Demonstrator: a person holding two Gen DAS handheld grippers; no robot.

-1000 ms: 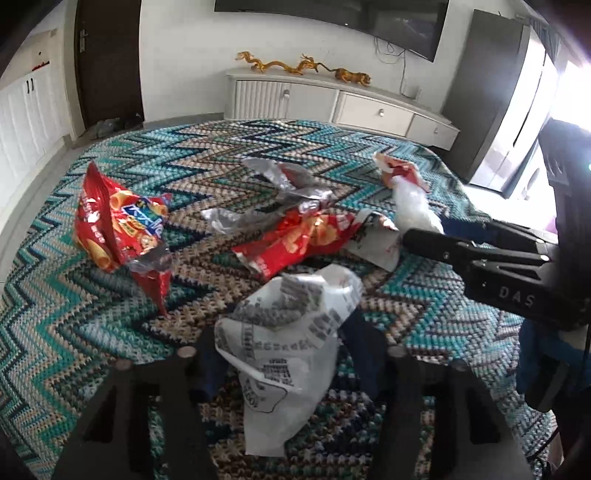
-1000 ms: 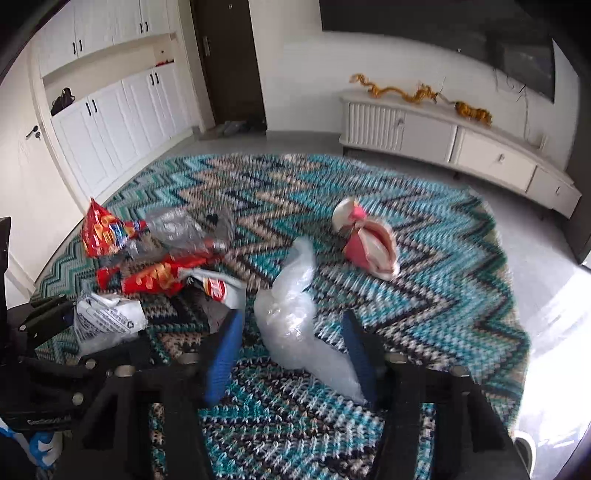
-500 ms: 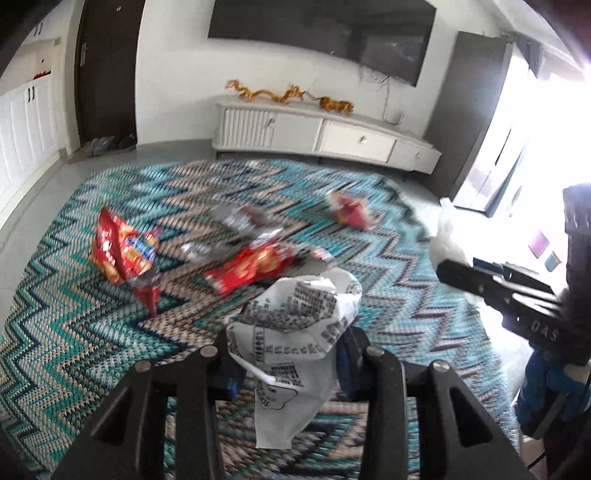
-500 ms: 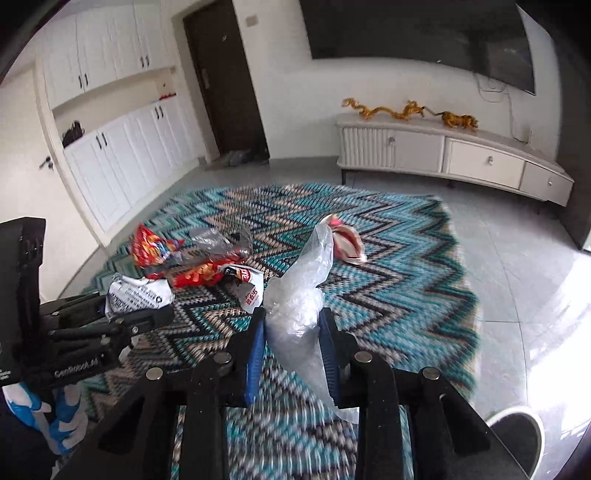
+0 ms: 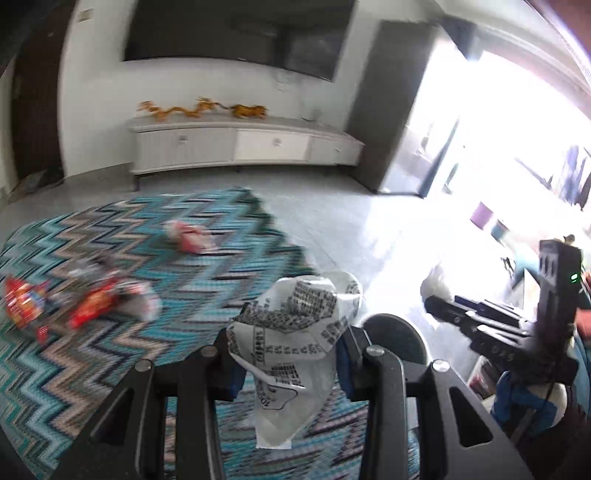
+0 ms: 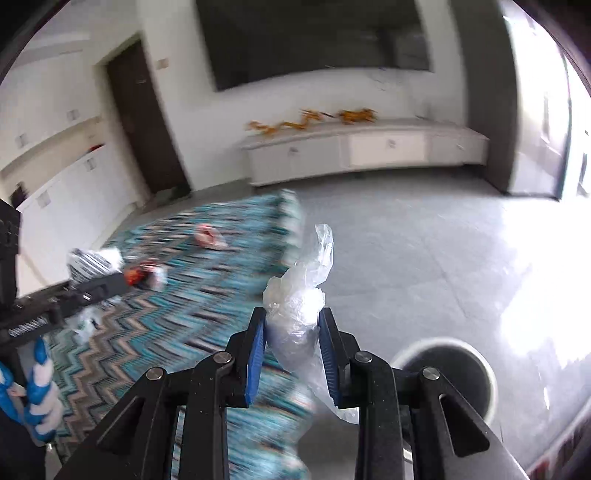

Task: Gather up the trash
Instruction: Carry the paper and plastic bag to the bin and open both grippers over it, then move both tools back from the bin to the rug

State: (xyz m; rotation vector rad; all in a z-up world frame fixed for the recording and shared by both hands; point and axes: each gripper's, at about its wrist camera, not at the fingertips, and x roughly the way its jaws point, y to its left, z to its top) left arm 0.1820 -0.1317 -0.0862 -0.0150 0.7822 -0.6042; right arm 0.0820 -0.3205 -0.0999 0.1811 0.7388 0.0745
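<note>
My left gripper (image 5: 288, 354) is shut on a white paper wrapper with black print (image 5: 295, 332) and holds it above the rug's edge. My right gripper (image 6: 293, 332) is shut on a crumpled clear plastic bag (image 6: 299, 295) held in the air. A round bin with a white rim (image 6: 448, 363) stands on the floor just right of the right gripper; it also shows behind the left gripper (image 5: 399, 334). Red snack bags (image 5: 92, 304) and a pink wrapper (image 5: 188, 236) lie on the zigzag rug (image 5: 110, 369).
A white TV cabinet (image 5: 240, 146) stands along the far wall under a dark TV (image 5: 236, 33). A dark door (image 6: 144, 122) is at the left. Grey tiled floor (image 6: 424, 251) lies right of the rug. Bright light comes from the right.
Both grippers have swung right and away from the rug with their trash. The bin has come into view close to both grippers. The view is blurred from the motion.
</note>
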